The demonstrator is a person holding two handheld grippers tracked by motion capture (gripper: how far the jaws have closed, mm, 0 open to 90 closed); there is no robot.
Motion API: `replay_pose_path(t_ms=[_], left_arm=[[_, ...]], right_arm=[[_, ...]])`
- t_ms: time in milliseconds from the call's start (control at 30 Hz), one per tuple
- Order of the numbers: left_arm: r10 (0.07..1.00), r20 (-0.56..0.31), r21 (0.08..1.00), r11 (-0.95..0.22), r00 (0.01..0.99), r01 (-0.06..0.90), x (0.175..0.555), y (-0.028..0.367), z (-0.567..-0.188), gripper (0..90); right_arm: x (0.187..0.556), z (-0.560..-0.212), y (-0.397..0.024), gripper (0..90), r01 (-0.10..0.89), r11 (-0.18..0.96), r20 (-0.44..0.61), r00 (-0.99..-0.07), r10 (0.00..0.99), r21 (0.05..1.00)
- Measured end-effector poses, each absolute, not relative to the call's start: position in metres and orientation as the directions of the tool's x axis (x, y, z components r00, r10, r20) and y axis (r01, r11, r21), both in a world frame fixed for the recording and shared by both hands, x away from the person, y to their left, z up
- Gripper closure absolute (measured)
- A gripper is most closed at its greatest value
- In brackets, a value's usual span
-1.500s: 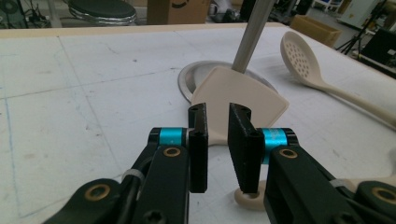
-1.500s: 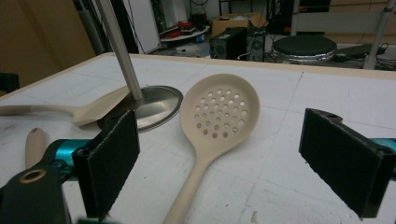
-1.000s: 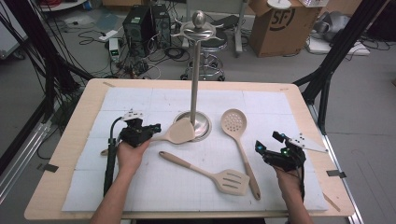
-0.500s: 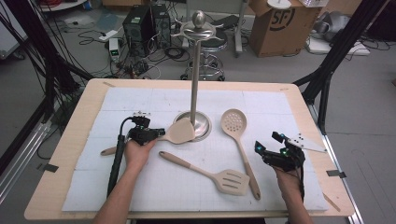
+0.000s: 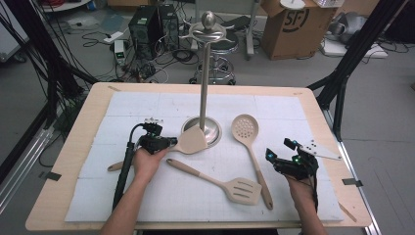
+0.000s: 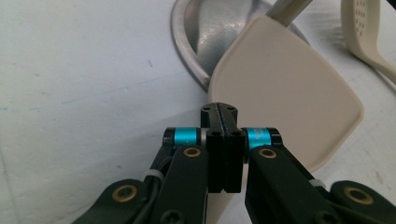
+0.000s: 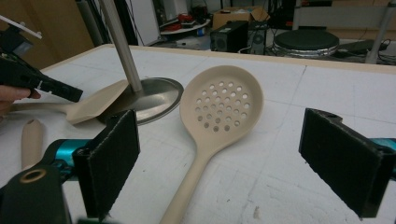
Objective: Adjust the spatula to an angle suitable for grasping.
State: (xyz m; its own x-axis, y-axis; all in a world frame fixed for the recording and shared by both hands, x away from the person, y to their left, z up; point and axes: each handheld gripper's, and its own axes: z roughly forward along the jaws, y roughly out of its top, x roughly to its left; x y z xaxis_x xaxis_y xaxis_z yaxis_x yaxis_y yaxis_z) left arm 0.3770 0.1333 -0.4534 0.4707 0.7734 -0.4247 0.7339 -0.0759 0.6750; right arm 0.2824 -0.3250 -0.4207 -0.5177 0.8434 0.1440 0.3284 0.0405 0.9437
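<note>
Spatula (image 5: 190, 142) blade overlaps stand base (image 5: 211, 131) rim, clamped in left tool (image 5: 166, 143); right tool (image 5: 284, 157) gapes empty.

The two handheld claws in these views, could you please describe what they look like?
Both are black. The left claw has flat black jaws on linkage arms with brass-coloured rivets and cyan metallic collars; a thick black cable trails from it. The right claw has jaws faced with dark textured pads, small green-cyan lights, and a grey three-cornered plate on top. Both forearms are bare, without sleeves.
</note>
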Motion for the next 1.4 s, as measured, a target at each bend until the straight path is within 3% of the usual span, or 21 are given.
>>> replay_pose_path(t_ms=[33,100,300,500,1400], left_arm=[[0.737,-0.474,0.657,-0.067,0.481,0.751,0.377,0.130,-0.455,90.0],[0.766,-0.407,0.661,-0.129,0.498,0.739,0.373,0.115,-0.456,90.0],[0.814,-0.417,0.670,-0.025,0.404,0.742,0.377,0.127,-0.451,90.0],[0.857,-0.382,0.636,-0.027,0.346,0.771,0.382,0.138,-0.457,90.0],[0.778,-0.410,0.583,-0.178,0.476,0.793,0.375,0.097,-0.455,90.0]], right_arm=[[0.282,-0.421,-0.325,11.6,0.329,0.040,0.145,-0.518,0.843,0.943],[0.282,-0.421,-0.325,11.7,0.325,0.042,0.141,-0.518,0.844,0.945],[0.281,-0.420,-0.328,12.1,0.322,0.031,0.146,-0.513,0.846,0.946],[0.281,-0.420,-0.328,12.2,0.323,0.034,0.146,-0.515,0.844,0.946],[0.282,-0.421,-0.324,12.2,0.324,0.047,0.136,-0.518,0.845,0.945]])
